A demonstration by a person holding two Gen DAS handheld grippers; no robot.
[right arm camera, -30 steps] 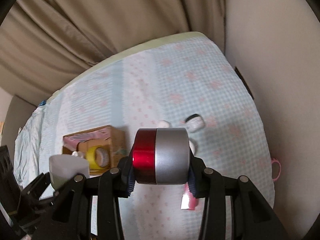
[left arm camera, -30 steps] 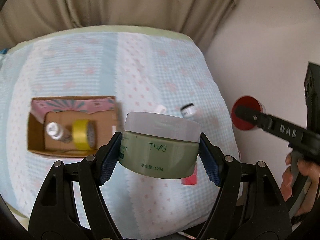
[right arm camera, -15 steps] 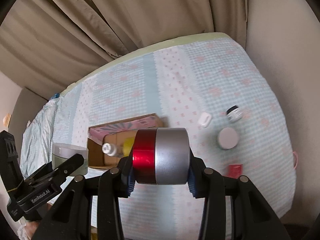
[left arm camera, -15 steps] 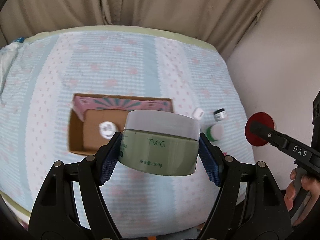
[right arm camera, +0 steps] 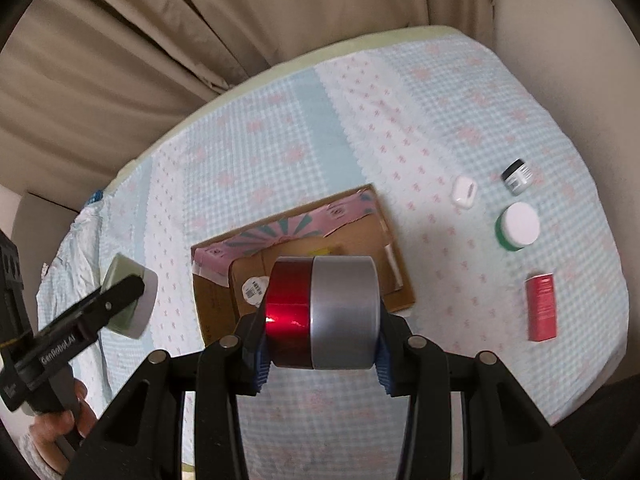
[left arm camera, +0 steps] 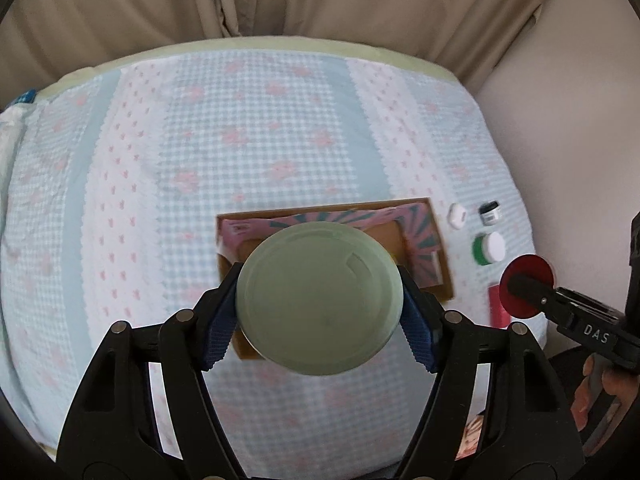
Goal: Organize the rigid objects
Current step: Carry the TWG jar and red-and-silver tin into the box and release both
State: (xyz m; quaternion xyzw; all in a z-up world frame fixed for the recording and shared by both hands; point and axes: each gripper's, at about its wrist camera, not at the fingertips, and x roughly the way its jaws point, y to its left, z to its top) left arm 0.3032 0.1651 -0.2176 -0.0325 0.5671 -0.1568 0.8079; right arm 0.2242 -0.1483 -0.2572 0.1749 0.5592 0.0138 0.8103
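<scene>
Beige curtains hang behind a bed spread with a blue-and-pink checked cloth [left arm camera: 280, 128], where an open cardboard box [right arm camera: 396, 276] waits near the middle. Each hand carries a load above it: the left gripper [left arm camera: 320, 312] is clamped on a pale green cream jar [left arm camera: 319, 299], tipped so its flat round face points back at the camera, while the right gripper [right arm camera: 320, 344] is clamped on a red-and-silver tin [right arm camera: 323, 312] lying on its side, long axis across the jaws. Both loads hang over the box's near edge, the box directly beyond and below each. Apart on the cloth to the box's right lie a white case [right arm camera: 464, 192], a small dark-capped jar [right arm camera: 517, 176], a green jar [right arm camera: 518, 226] and a red carton [right arm camera: 542, 306].
</scene>
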